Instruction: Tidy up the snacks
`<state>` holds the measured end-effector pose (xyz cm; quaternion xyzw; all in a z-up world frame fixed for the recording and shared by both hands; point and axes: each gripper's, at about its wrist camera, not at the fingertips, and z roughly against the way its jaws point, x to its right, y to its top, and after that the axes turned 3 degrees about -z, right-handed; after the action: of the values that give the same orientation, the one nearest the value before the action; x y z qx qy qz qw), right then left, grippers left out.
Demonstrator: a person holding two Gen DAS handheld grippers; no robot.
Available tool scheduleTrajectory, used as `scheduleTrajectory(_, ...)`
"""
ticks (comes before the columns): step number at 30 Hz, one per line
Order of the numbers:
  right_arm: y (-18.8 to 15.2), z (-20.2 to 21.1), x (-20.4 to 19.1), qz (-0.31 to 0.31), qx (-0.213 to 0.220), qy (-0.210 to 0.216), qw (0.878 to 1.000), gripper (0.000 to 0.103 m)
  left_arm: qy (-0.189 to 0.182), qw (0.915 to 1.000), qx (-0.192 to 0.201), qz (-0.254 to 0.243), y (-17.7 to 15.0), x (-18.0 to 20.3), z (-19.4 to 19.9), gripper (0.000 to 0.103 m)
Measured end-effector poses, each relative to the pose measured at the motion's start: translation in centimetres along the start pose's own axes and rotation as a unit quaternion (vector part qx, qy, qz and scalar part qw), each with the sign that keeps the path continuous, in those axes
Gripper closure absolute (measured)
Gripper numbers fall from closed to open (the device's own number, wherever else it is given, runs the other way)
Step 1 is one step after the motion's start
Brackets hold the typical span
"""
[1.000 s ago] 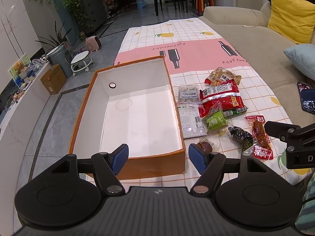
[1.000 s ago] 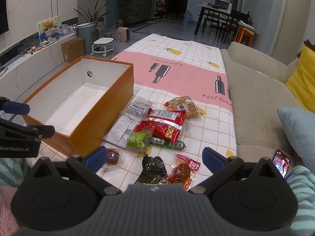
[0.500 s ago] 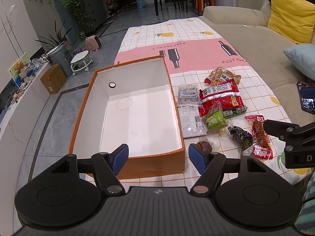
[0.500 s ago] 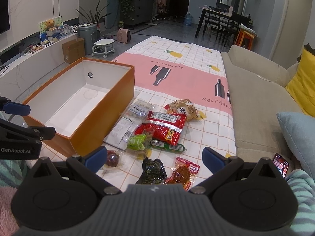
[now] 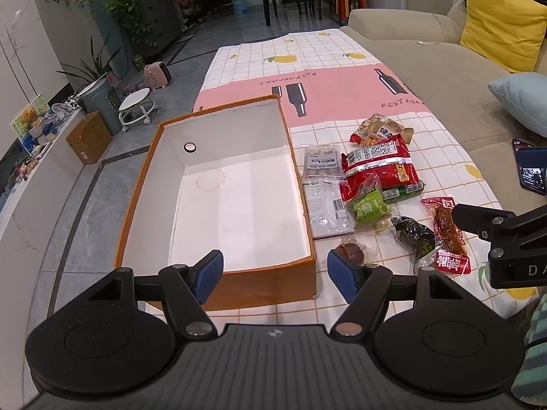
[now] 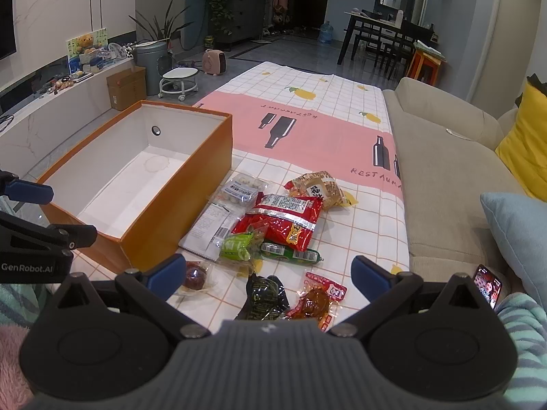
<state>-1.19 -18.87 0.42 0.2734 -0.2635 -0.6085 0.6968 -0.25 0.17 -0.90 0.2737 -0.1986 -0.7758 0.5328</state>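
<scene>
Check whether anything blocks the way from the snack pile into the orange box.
Nothing visible does. The orange box is open-topped and empty, and the snack pile lies right beside its wall; only that wall must be cleared.

The floor was of grey stone tiles point(image 5: 85, 184) with dark inlaid lines. A beige fabric sofa point(image 6: 444, 171) ran along one side, bearing a yellow cushion point(image 5: 499, 30) and a pale blue cushion point(image 6: 523, 239). White marble-look walls point(image 6: 51, 10) met a low white console point(image 6: 68, 99). Farther off stood a dark grey drawer cabinet point(image 5: 157, 20) topped with leafy green plants, and a black dining table point(image 6: 386, 30) with chairs. The light was dim and indoor.
</scene>
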Motion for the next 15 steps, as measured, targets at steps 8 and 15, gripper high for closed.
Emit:
scheduleTrajectory(8, 0.0, 0.1, 0.1, -0.001, -0.001, 0.001, 1.0, 0.004, -0.011, 0.9998, 0.0, -0.018, 0.5, 0.5, 0.0, 0.021)
scheduleTrajectory(15, -1.0, -1.3, 1.9, -0.007, -0.016, 0.016, 1.0, 0.004, -0.064, 0.9955, 0.001, -0.07, 1.4, 1.8, -0.6, 0.024)
